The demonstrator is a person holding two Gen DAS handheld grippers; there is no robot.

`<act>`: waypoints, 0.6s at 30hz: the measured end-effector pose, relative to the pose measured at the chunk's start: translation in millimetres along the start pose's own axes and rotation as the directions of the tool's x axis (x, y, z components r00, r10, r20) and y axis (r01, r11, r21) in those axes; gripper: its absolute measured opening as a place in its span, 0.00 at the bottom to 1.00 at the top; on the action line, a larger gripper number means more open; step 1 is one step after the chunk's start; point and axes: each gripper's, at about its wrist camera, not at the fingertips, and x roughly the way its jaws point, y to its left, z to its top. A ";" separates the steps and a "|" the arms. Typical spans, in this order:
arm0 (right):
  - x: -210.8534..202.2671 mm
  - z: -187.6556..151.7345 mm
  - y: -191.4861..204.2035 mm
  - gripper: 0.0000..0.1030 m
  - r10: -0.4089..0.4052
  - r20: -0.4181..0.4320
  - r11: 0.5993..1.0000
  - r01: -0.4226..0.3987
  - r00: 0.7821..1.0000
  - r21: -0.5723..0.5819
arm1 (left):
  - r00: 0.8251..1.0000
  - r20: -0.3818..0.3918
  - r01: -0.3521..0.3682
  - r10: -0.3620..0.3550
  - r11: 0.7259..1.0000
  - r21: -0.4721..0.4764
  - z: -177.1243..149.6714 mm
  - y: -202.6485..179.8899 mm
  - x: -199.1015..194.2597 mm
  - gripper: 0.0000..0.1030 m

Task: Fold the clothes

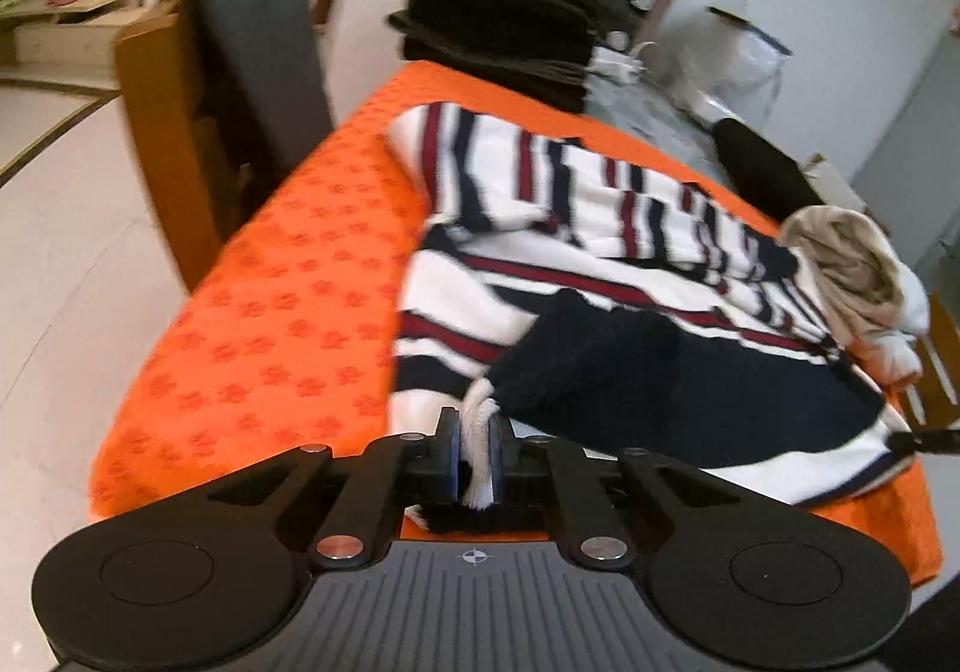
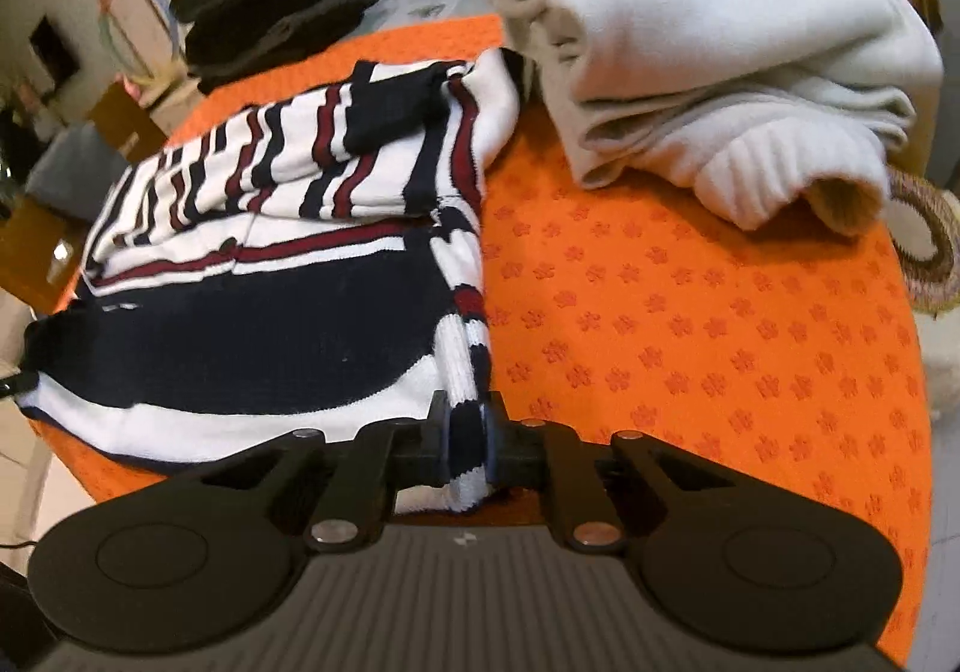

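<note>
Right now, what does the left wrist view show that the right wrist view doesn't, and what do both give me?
Only the left wrist view: the left gripper shut on a white edge of the striped sweater, and a wooden chair draped with grey cloth beside the table.

Only the right wrist view: the right gripper shut on the sweater's striped edge, and a round woven item past the table's right edge.

Both: the striped sweater on the orange cloth, the cream garment beside it, and the dark folded stack at the far end.

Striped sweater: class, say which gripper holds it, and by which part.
Both hold the striped sweater: the left gripper pinches its near white edge, the right gripper its near striped edge.
</note>
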 end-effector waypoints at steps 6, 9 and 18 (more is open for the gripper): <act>-4.3 -9.4 8.7 0.15 -0.062 0.000 0.996 0.062 0.998 -0.066 | 0.999 0.043 0.018 -0.015 0.998 -0.054 -1.2 16.5 -16.8 0.33; -7.8 -8.0 15.9 0.18 -0.064 0.029 0.995 0.066 0.998 -0.081 | 0.998 0.019 0.051 -0.052 0.998 0.030 -4.3 9.5 -19.1 0.35; -5.2 3.9 40.5 0.18 -0.082 0.065 0.988 0.089 0.995 -0.129 | 0.998 0.040 0.040 -0.051 0.973 0.228 -3.7 -9.9 -7.9 0.15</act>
